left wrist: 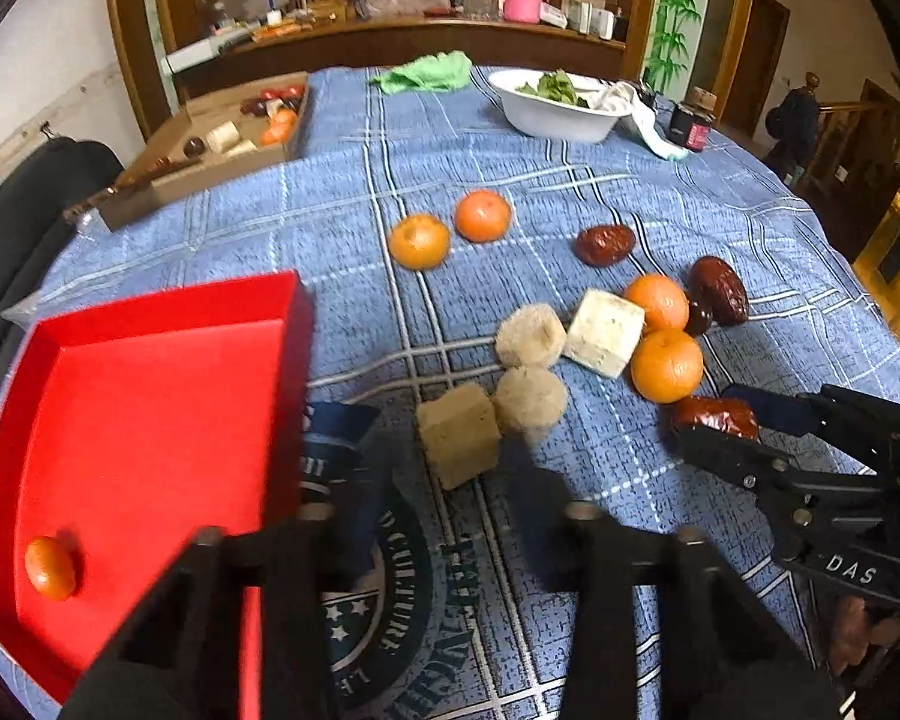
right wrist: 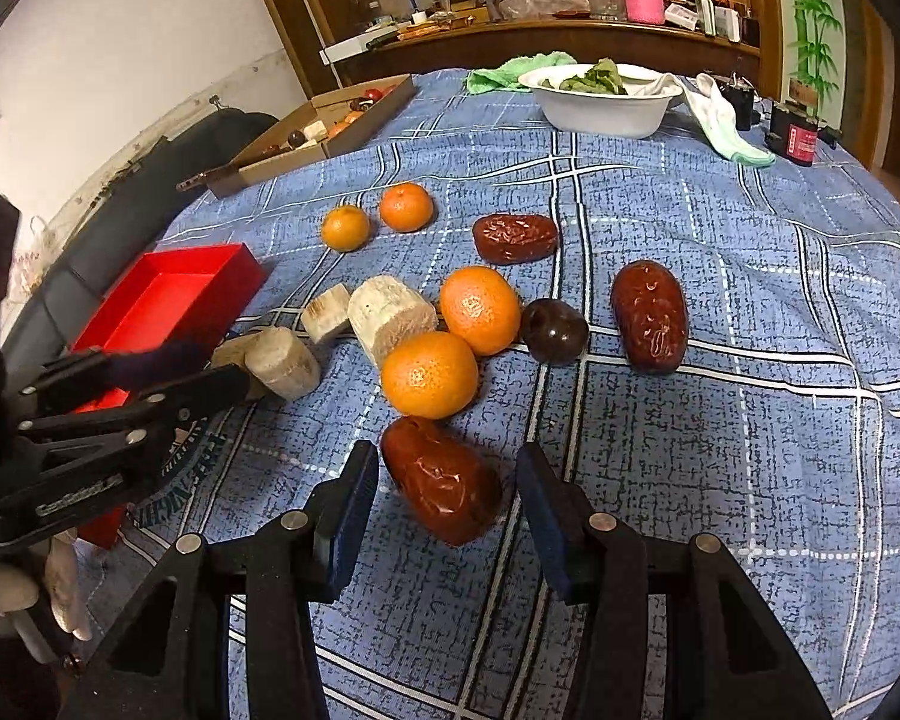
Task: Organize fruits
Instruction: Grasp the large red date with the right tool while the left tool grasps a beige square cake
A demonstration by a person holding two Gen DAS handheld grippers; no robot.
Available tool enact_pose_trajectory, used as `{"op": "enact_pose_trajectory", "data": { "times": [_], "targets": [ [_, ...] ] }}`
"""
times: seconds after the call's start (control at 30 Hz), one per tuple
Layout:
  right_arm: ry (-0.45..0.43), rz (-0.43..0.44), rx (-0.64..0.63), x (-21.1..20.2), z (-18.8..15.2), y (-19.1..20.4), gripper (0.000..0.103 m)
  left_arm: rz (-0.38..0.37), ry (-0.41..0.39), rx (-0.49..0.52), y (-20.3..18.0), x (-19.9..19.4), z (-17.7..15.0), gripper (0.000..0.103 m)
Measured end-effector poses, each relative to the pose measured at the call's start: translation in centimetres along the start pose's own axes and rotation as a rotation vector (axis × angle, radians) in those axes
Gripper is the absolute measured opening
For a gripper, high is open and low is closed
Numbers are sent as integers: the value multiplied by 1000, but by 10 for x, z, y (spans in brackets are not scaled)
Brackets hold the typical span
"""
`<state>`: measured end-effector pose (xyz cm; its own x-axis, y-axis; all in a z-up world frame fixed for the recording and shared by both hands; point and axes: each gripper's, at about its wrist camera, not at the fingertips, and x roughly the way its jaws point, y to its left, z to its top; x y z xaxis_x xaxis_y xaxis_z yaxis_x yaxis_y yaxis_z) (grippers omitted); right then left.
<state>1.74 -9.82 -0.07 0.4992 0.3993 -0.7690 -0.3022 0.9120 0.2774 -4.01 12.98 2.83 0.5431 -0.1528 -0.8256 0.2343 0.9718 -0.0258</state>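
Red-brown, wrinkled date (right wrist: 441, 489), lying on the blue checked cloth (right wrist: 720, 276) between my right gripper's (right wrist: 447, 510) blue pads (right wrist: 354, 498). Jaws part open, a visible gap either side, nothing gripped. I judge it light, leathery and slightly yielding, skin glossy, so a moderate squeeze across its narrow middle should hold; end-on it may squirt out.

Adjacent: two oranges (right wrist: 429, 375), the nearer just behind the date, perhaps touching it; firm, round, prone to roll. Dark round fruit (right wrist: 555, 331) beside them, two more dates (right wrist: 650, 315) further out, two small oranges (right wrist: 345, 228) beyond.

Pale cut chunks (right wrist: 390, 315), fibrous-looking, cluster to the left.

Left gripper (right wrist: 219, 369): arms drawn close together near the chunks; its own view is blurred, and I cannot tell whether anything is pinched.

Red tray (left wrist: 150, 396), at the table's left, holds one orange (left wrist: 50, 567); likely the destination.

Far side: cardboard box (right wrist: 354, 132), white bowl (right wrist: 600, 99).
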Motion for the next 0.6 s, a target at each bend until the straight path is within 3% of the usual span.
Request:
{"op": "enact_pose_trajectory", "data": {
  "times": [0.13,0.33,0.47,0.5,0.53,0.6],
  "targets": [
    [-10,13,12,0,-1,-3,50,-17,-2,-7,2,-1,0,31],
    [-18,-4,-10,1,-2,2,50,33,9,29,-2,10,9,33],
    [-21,-10,-19,1,-2,3,50,24,28,11,2,21,11,34],
    [-21,-12,-22,1,-2,3,50,27,39,14,1,24,11,32],
    [-22,-17,-27,2,-2,4,48,37,41,22,-2,26,10,23],
    [-23,-14,-31,2,-2,4,37,48,31,34,-5,24,8,21]
  ]
}}
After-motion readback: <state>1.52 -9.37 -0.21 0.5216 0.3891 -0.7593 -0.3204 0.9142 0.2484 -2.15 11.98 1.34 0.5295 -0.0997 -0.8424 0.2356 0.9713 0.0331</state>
